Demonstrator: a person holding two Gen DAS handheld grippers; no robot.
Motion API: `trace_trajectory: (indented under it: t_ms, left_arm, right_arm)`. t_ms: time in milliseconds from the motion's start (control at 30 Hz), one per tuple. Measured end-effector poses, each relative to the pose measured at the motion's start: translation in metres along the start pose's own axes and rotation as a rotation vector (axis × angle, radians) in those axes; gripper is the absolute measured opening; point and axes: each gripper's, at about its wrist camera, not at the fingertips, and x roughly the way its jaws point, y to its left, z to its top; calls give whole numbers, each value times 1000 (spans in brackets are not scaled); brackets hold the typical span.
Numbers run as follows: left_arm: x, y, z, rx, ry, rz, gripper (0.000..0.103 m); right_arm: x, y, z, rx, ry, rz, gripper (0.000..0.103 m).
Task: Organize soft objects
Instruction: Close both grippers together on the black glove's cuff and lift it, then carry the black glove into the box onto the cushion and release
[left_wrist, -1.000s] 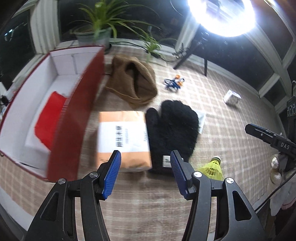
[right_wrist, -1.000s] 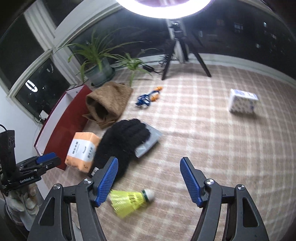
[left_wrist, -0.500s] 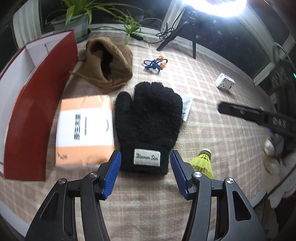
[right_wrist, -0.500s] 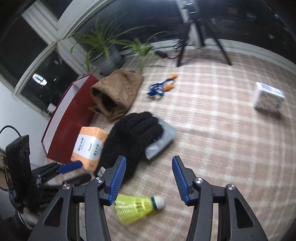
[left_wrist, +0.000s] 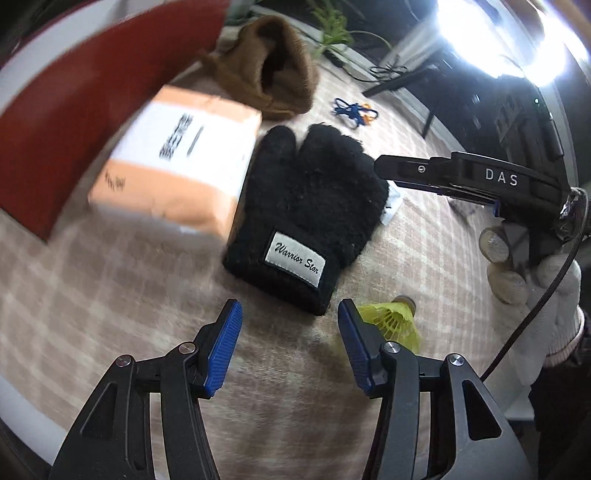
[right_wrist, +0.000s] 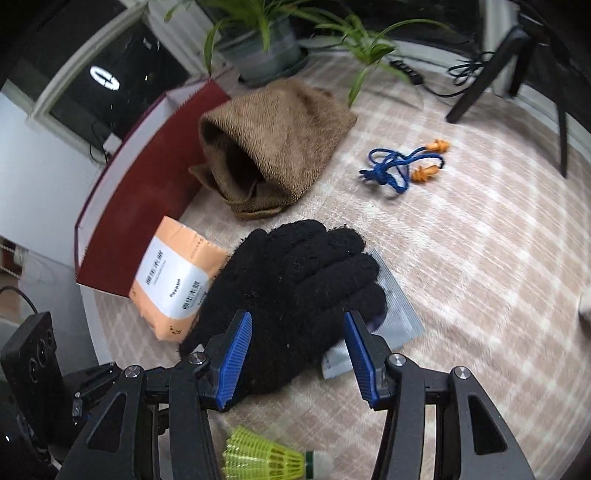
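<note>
A fuzzy black glove (left_wrist: 310, 195) with a white label lies flat on the checked cloth. My left gripper (left_wrist: 289, 308) hovers just short of its cuff, its jaws closing a little with nothing between them. My right gripper (right_wrist: 298, 319) hangs open over the glove (right_wrist: 295, 280), and its blue pads straddle the palm without pressing on it. A brown knit hat (right_wrist: 273, 140) lies beyond the glove, beside a red box (right_wrist: 140, 195). In the left wrist view the right gripper's black body (left_wrist: 461, 177) reaches in from the right, held by a white-gloved hand (left_wrist: 546, 295).
An orange tissue pack (right_wrist: 177, 284) touches the glove's left side and a grey sachet (right_wrist: 395, 310) pokes out under its fingers. A yellow shuttlecock (left_wrist: 395, 321) lies near the cuff. Blue-corded earplugs (right_wrist: 406, 166), potted plants (right_wrist: 266, 48) and a tripod leg stand farther back.
Both grippers have sunk toward the black glove. The right one swung left until it hung over the glove, and its jaws narrowed. The left one rolled and closed in on the cuff.
</note>
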Motion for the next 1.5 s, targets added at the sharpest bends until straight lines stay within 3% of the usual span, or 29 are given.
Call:
trace_trajectory:
  t_ms: [200, 400, 633, 767, 833, 1000, 1167, 1500]
  left_arm:
    - [13, 6, 1, -116, -23, -57, 46]
    - [21, 6, 8, -175, -50, -57, 41]
    - [24, -2, 11, -155, -76, -13, 41]
    - [26, -4, 16, -165, -83, -12, 41]
    - [27, -6, 18, -156, -86, -7, 37]
    - [35, -9, 21, -160, -73, -31, 13]
    - [32, -16, 23, -135, -92, -27, 9]
    - [6, -25, 23, -101, -148, -44, 9]
  right_arm:
    - [15, -3, 9, -52, 46, 10, 48]
    - [25, -3, 15, -96, 74, 17, 48]
    - [34, -1, 19, -140, 100, 22, 48]
    - [36, 0, 19, -159, 107, 17, 38]
    - [37, 0, 18, -164, 109, 16, 32]
    - [38, 3, 15, -195, 96, -10, 25]
    - [35, 11, 11, -210, 78, -16, 16]
    - [5, 20, 7, -219, 17, 2, 12]
